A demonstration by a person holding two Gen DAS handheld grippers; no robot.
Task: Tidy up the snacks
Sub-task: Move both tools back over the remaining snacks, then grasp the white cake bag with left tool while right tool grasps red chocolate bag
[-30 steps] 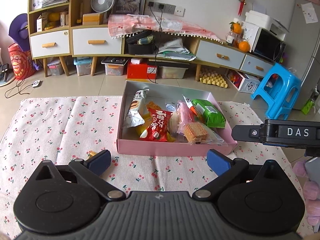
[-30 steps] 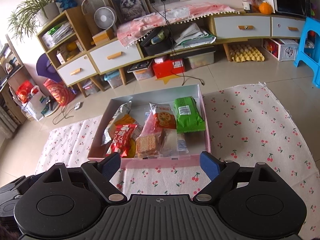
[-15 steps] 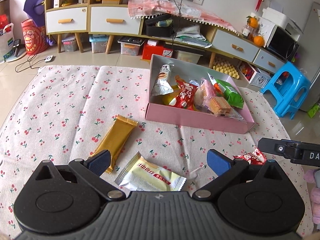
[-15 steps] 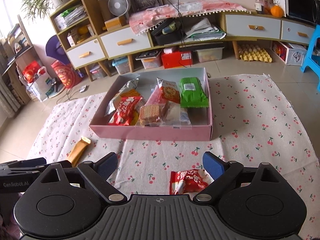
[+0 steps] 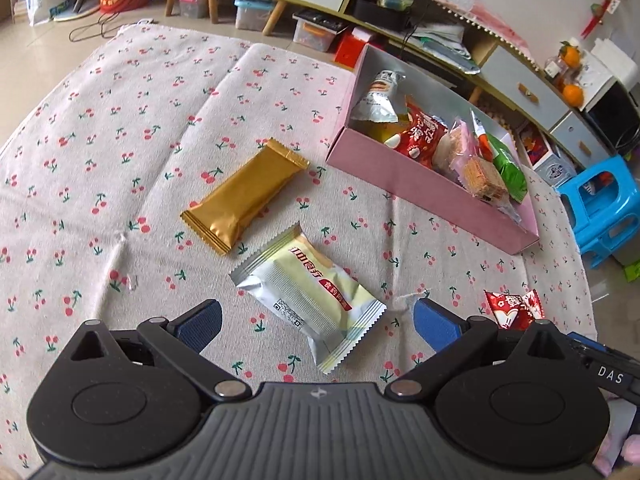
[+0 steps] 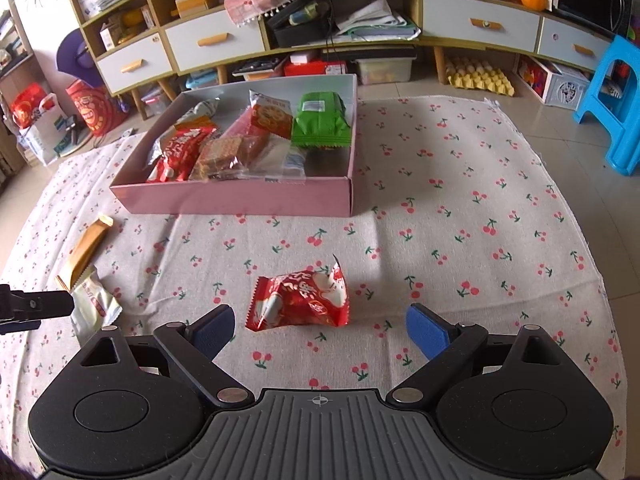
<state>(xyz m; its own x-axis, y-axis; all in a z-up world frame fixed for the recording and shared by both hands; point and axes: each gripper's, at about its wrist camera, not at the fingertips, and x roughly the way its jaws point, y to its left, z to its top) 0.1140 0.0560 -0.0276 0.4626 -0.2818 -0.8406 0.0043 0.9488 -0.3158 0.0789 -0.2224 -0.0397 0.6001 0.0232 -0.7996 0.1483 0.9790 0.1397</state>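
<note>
Cherry-print cloth: pink box holds snack packets.

Two handheld grippers hang side by side above the floor, both angled downward. The left gripper has its jaws spread wide, its blue pads well apart with nothing between them. The right gripper is likewise wide open and empty, its blue pads set far to either side. Each device pokes into the other's view: the left one's black body shows at the left edge of the right wrist view, and the right one's body, lettered "DAS", sits at the lower right of the left wrist view.
</note>
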